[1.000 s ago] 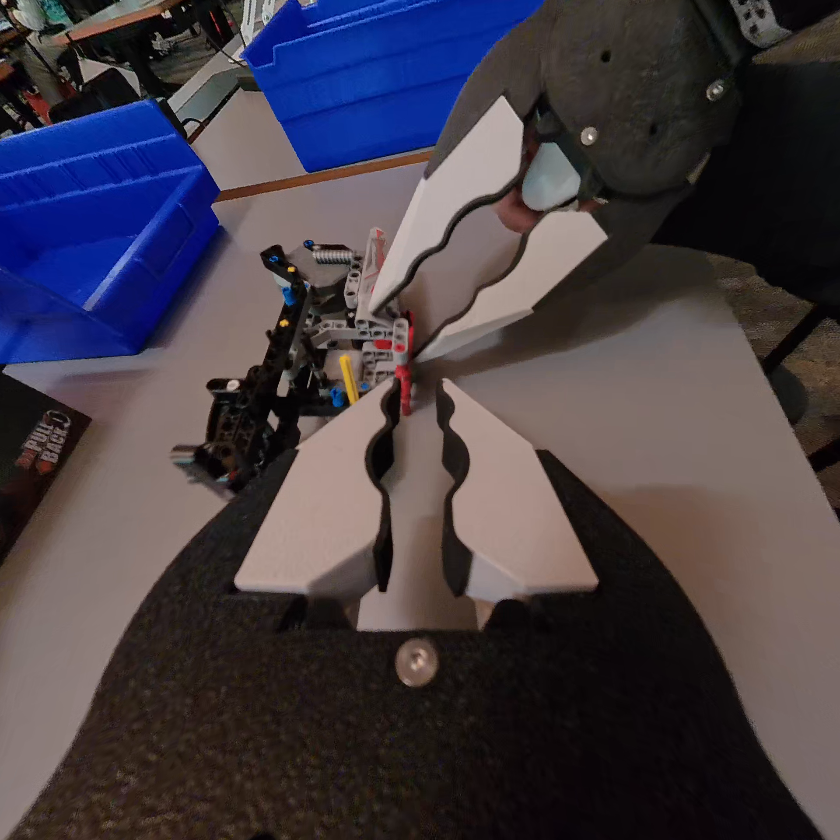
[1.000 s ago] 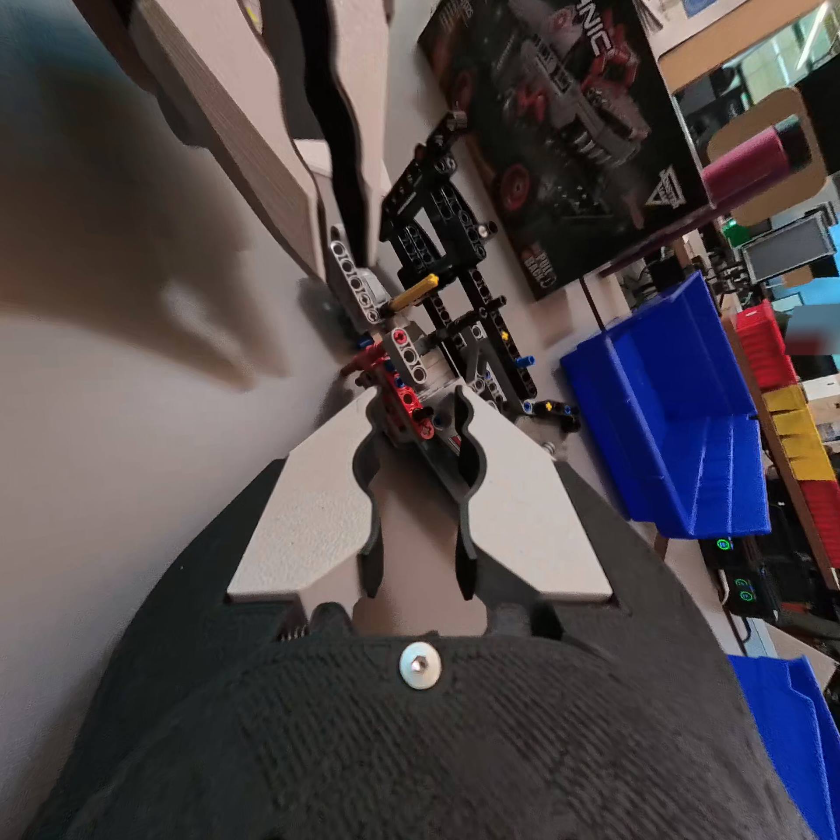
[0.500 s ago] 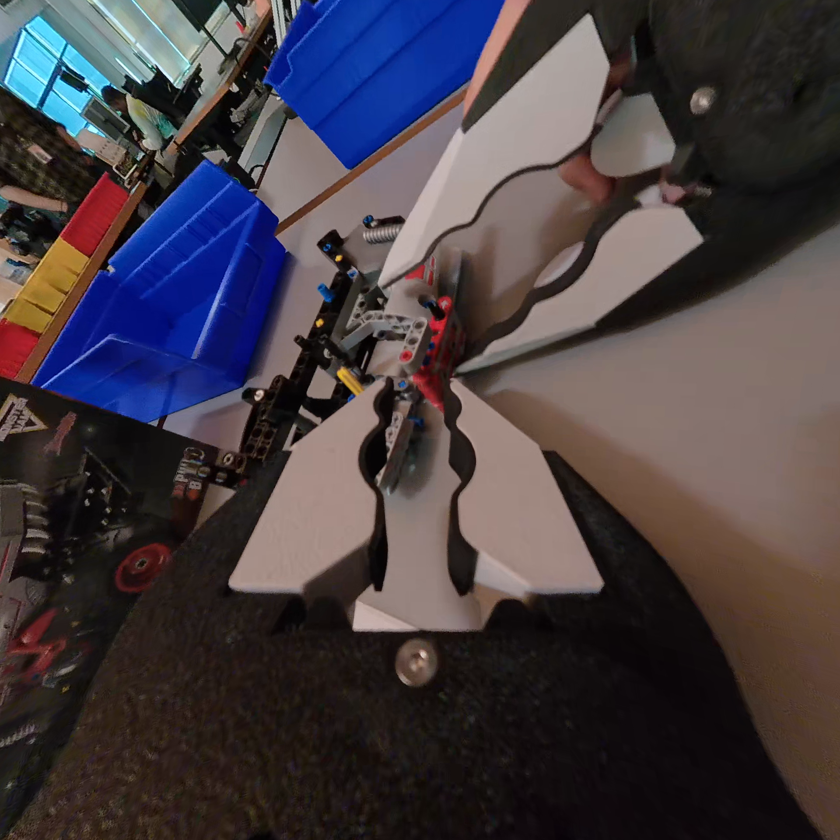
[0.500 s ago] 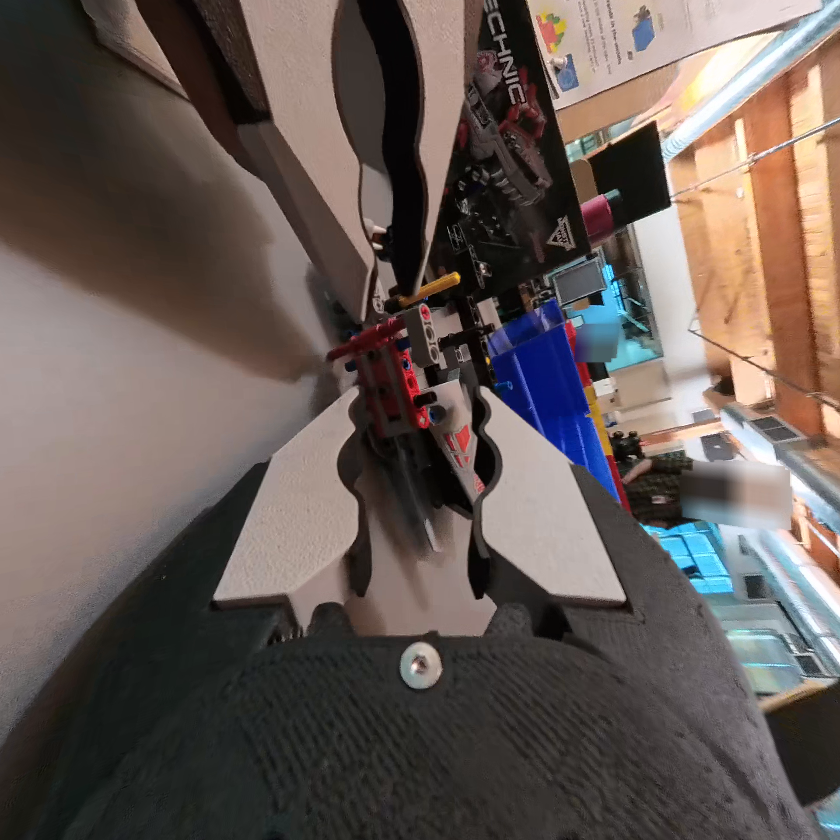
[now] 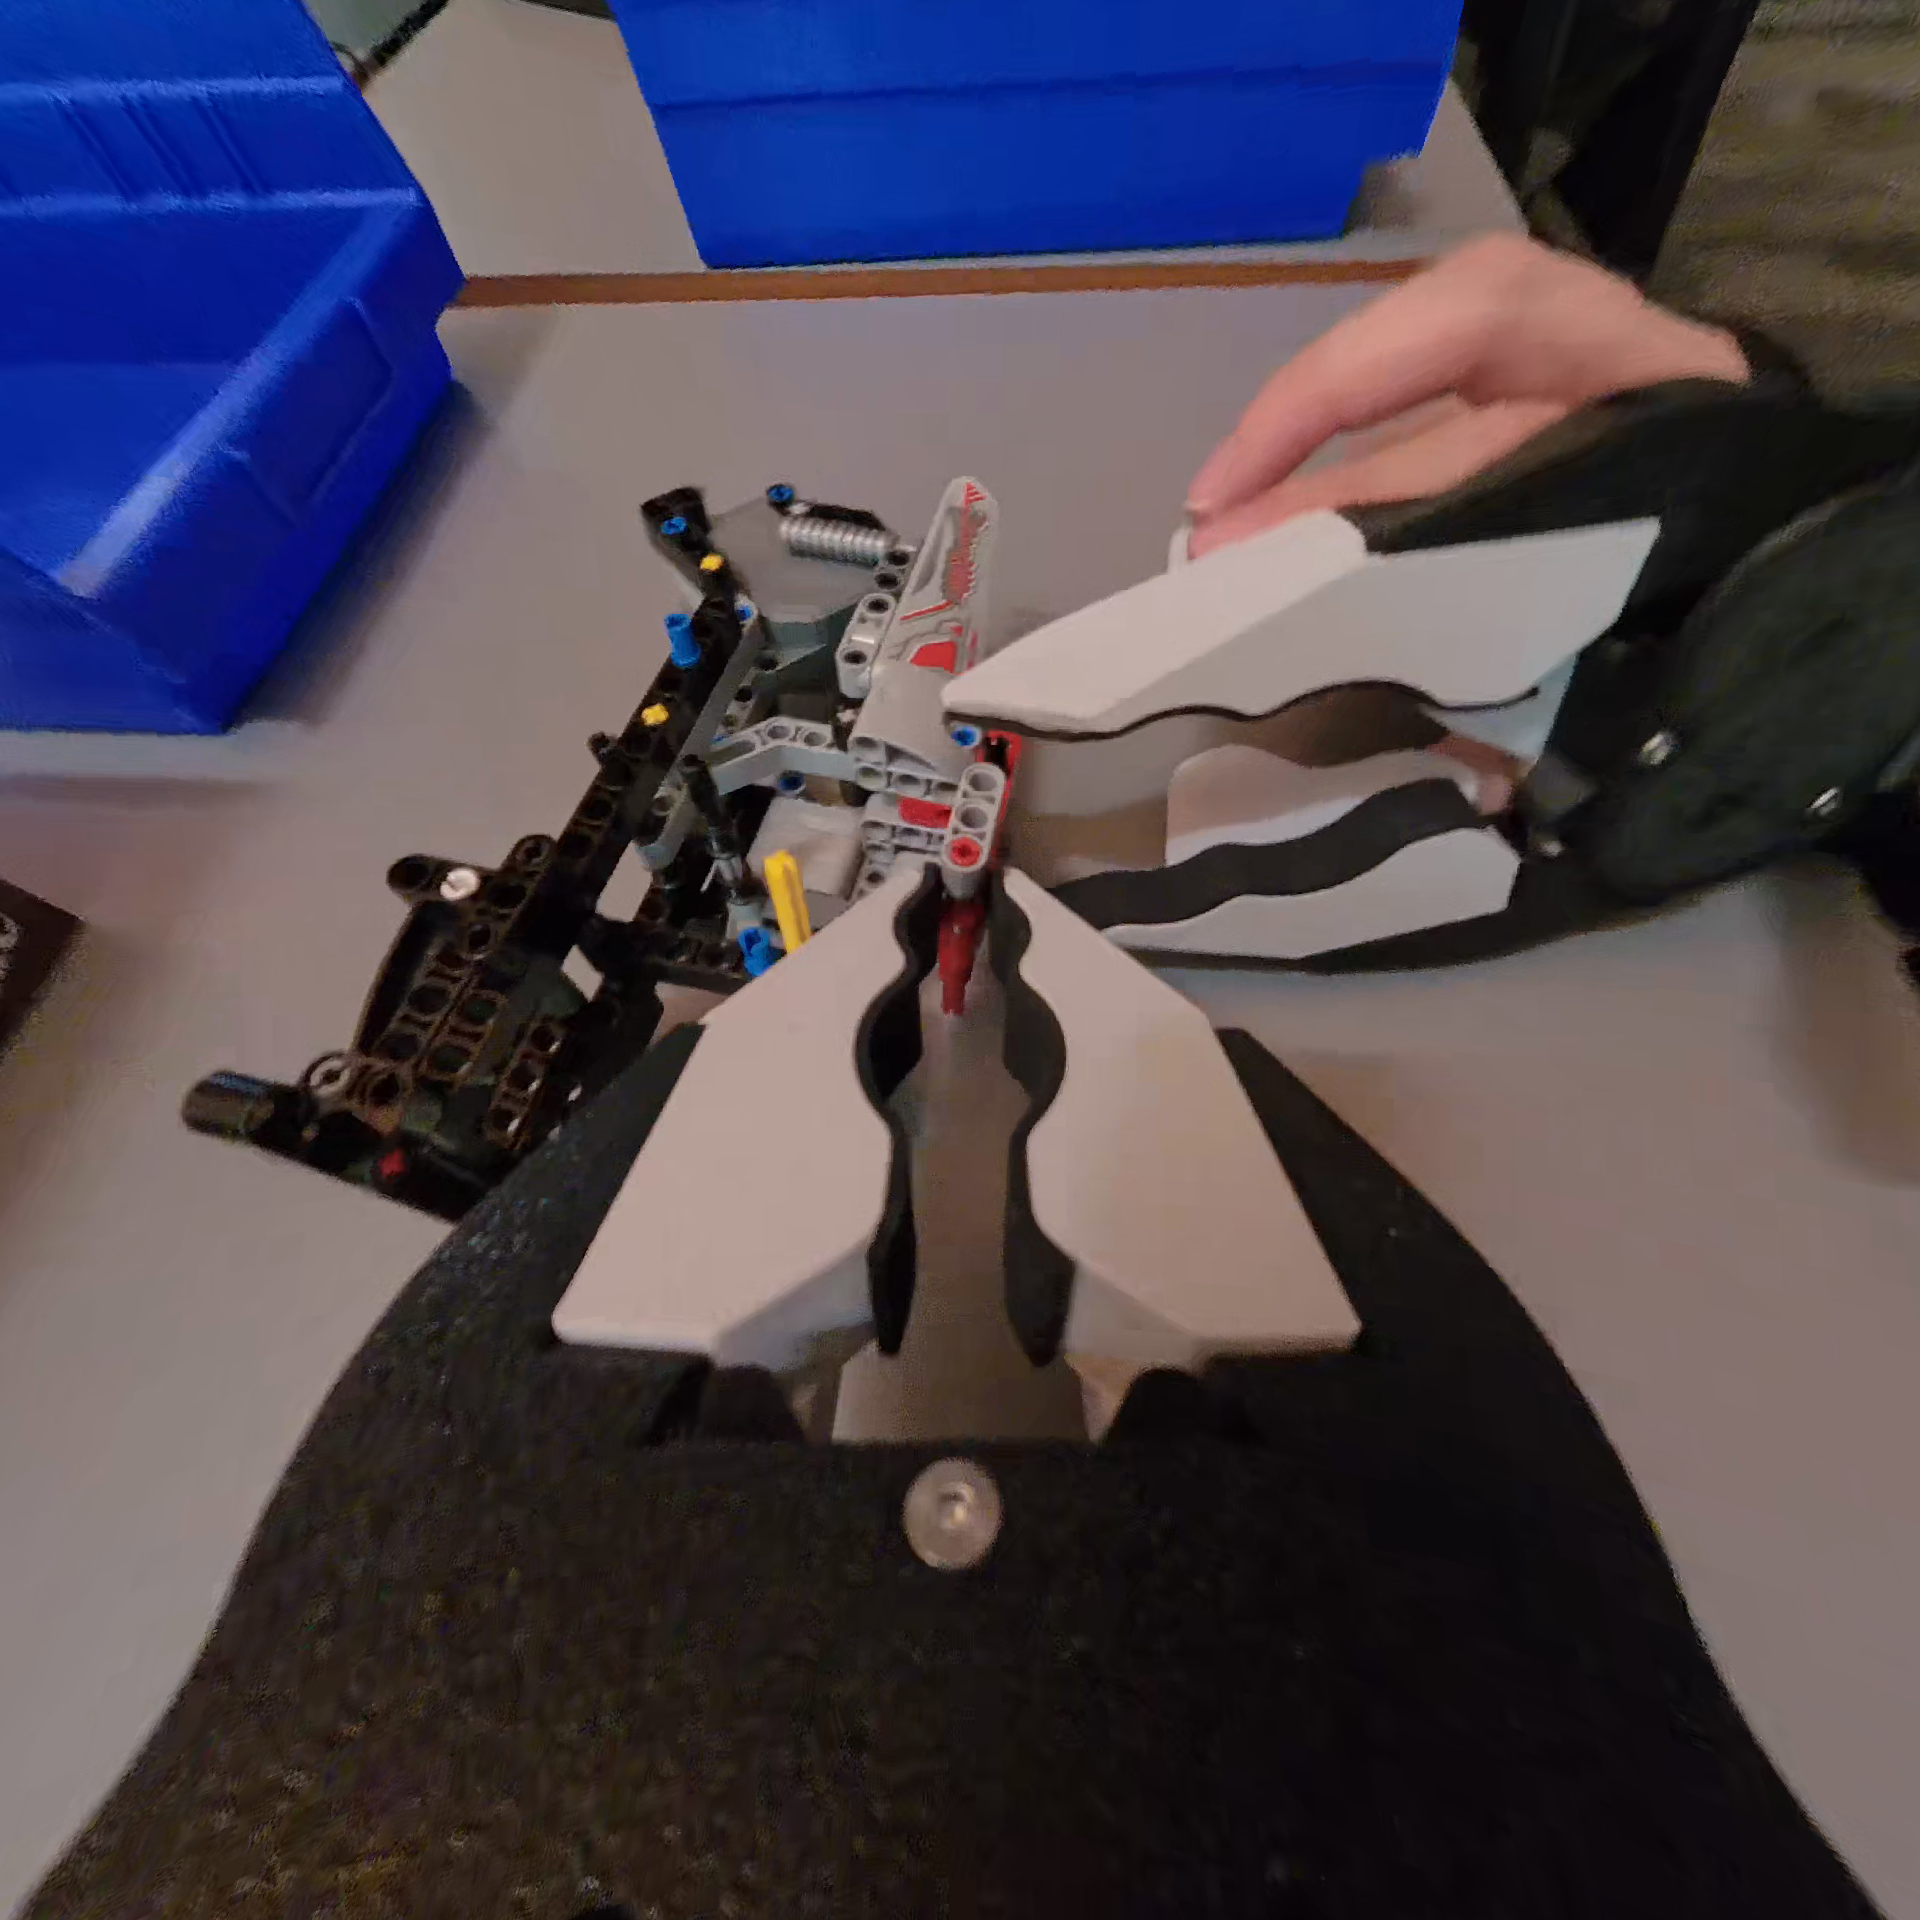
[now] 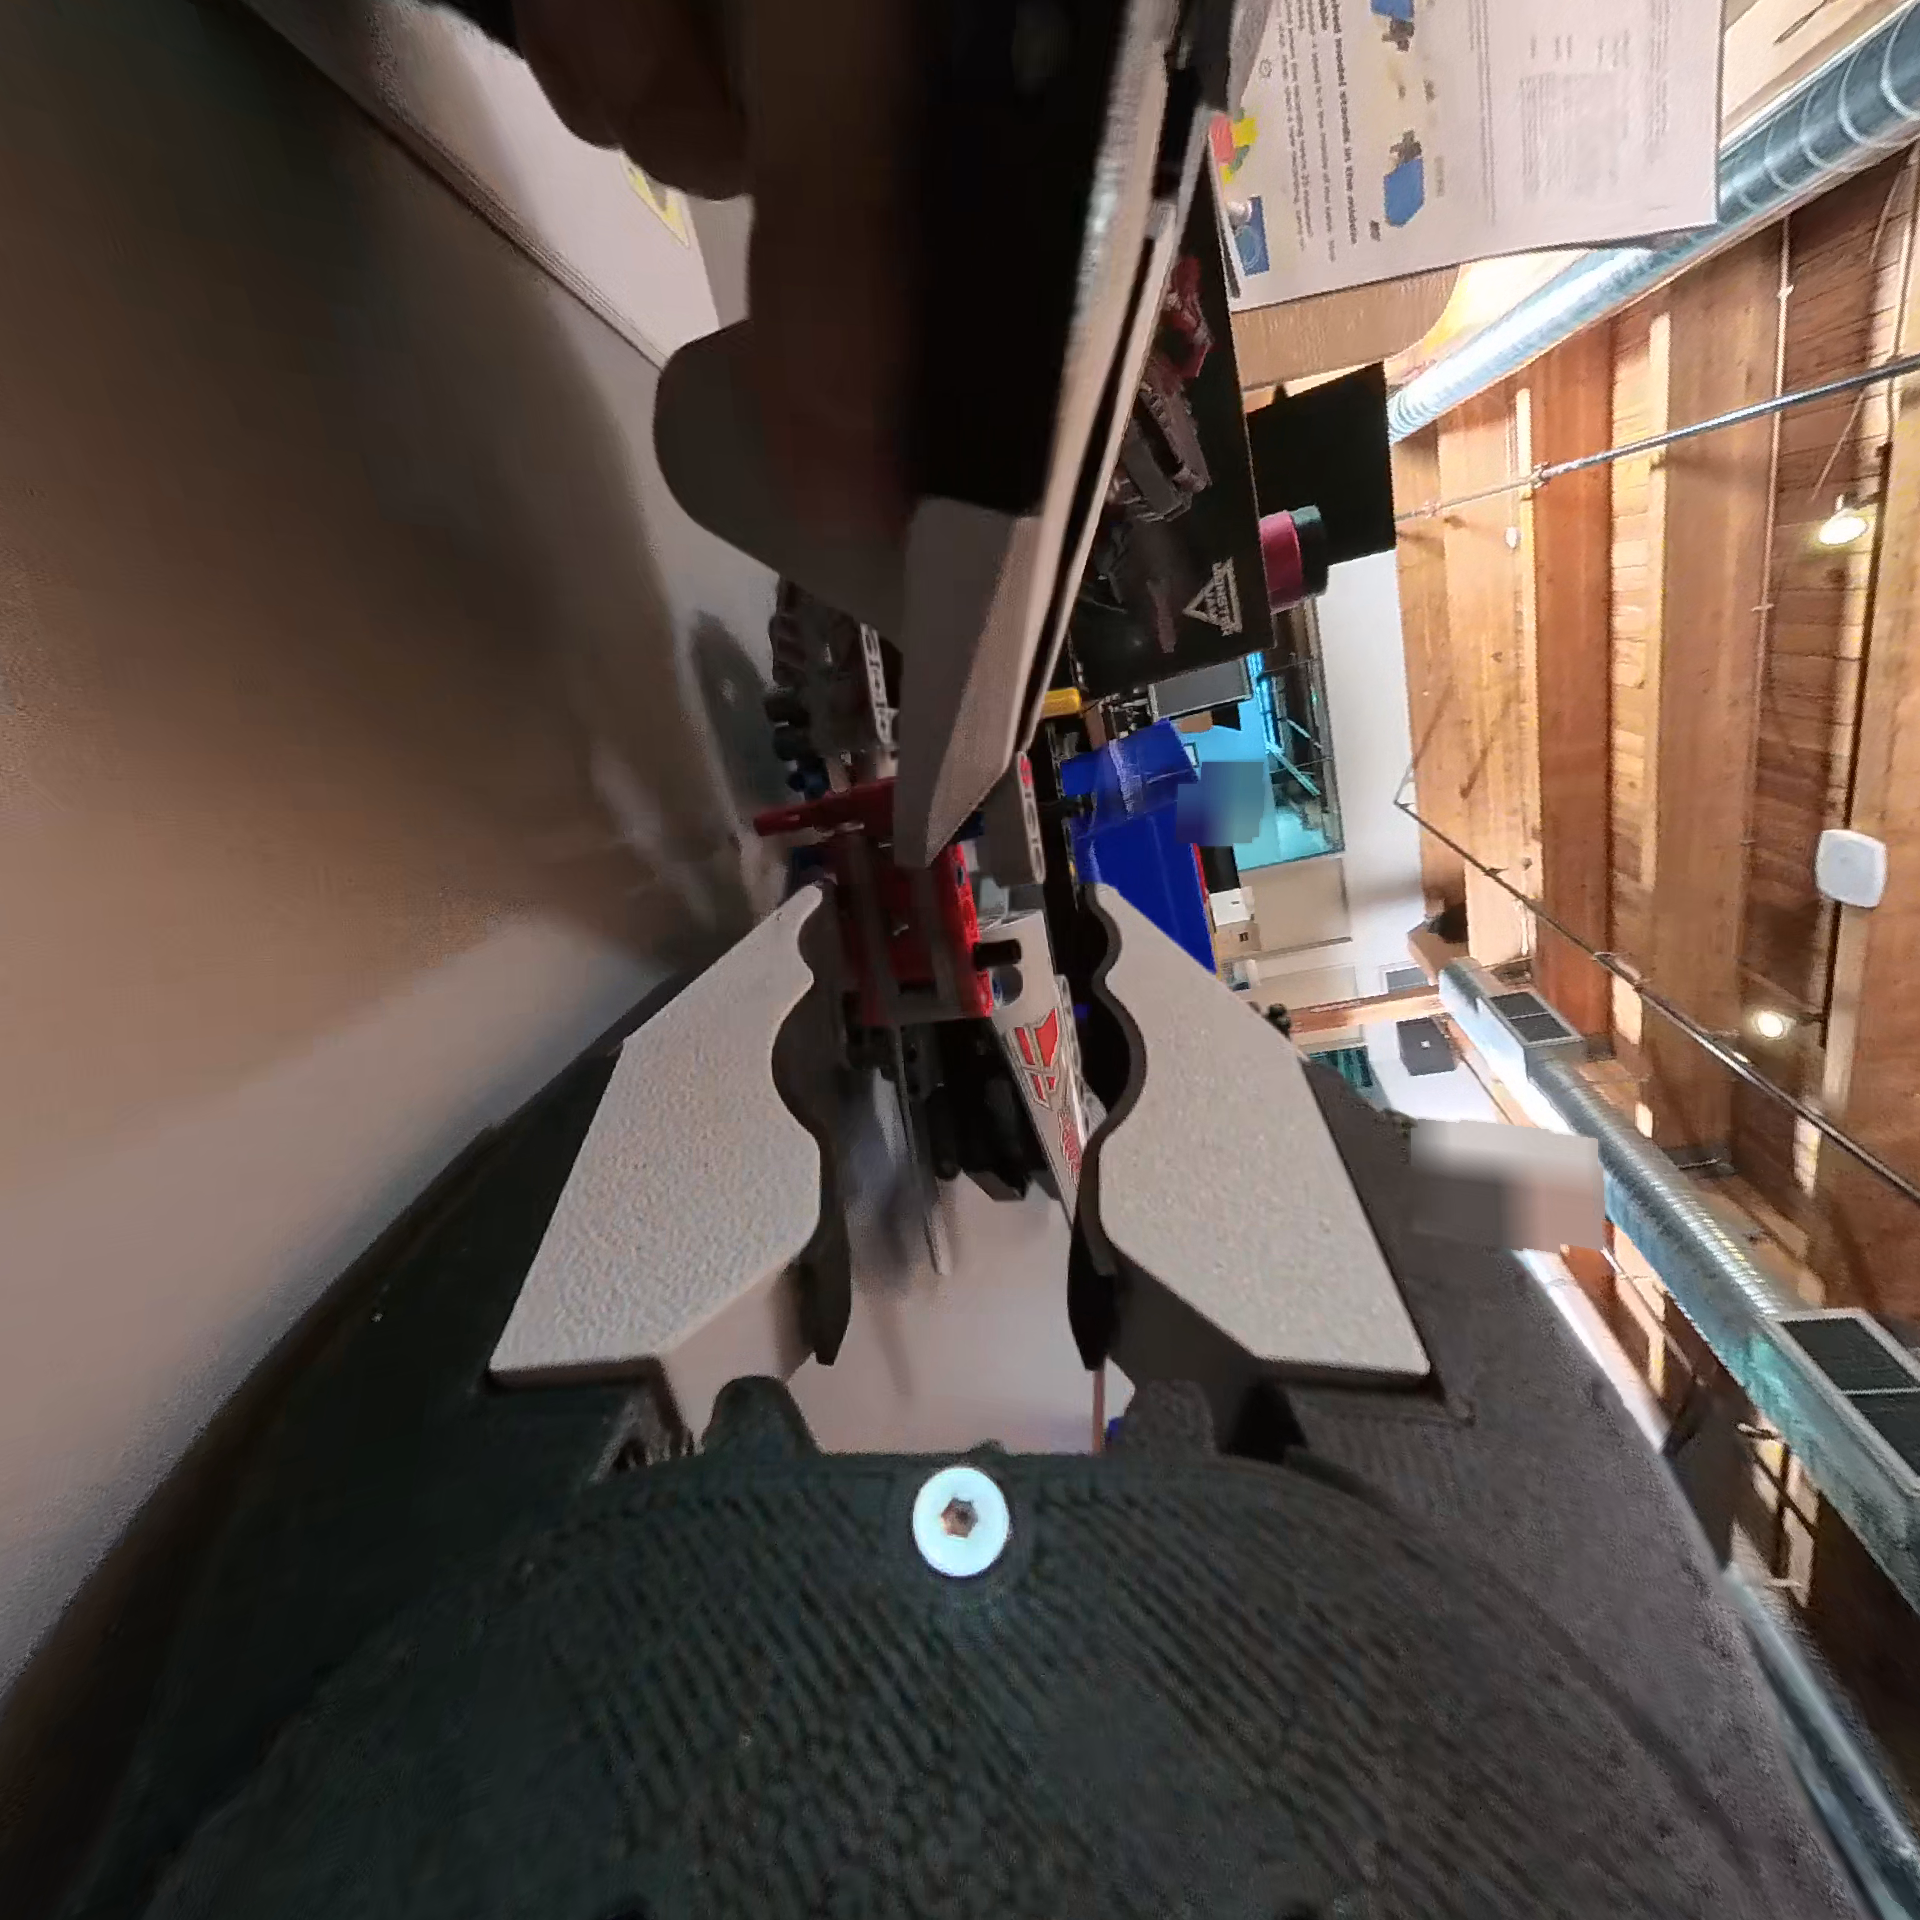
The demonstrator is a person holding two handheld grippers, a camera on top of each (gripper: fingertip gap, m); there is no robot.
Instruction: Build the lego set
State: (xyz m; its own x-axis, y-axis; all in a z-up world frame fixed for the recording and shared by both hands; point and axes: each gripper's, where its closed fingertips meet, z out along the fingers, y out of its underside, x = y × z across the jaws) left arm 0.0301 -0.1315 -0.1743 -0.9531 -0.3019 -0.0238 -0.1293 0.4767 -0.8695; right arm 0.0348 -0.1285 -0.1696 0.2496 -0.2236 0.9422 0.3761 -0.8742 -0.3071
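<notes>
The lego model (image 5: 727, 790) sits on a smooth grey table (image 5: 1455, 1195), with blue bins (image 5: 187, 416) behind it and a dark box (image 6: 1174, 499) close by. The left gripper (image 5: 961, 914) is nearly closed around a red pin (image 5: 956, 951) on the model's end. The right gripper (image 6: 951, 914) is spread wide around the red part, and the room has wood walls (image 6: 1662, 623) and silver pipes (image 6: 1714, 1278).

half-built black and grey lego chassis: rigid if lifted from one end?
Probably flexes: the half-built black and grey lego chassis is an open lattice of pinned beams. Likely light, mostly holes. The protruding red axle between the left tongs may slide out.
</notes>
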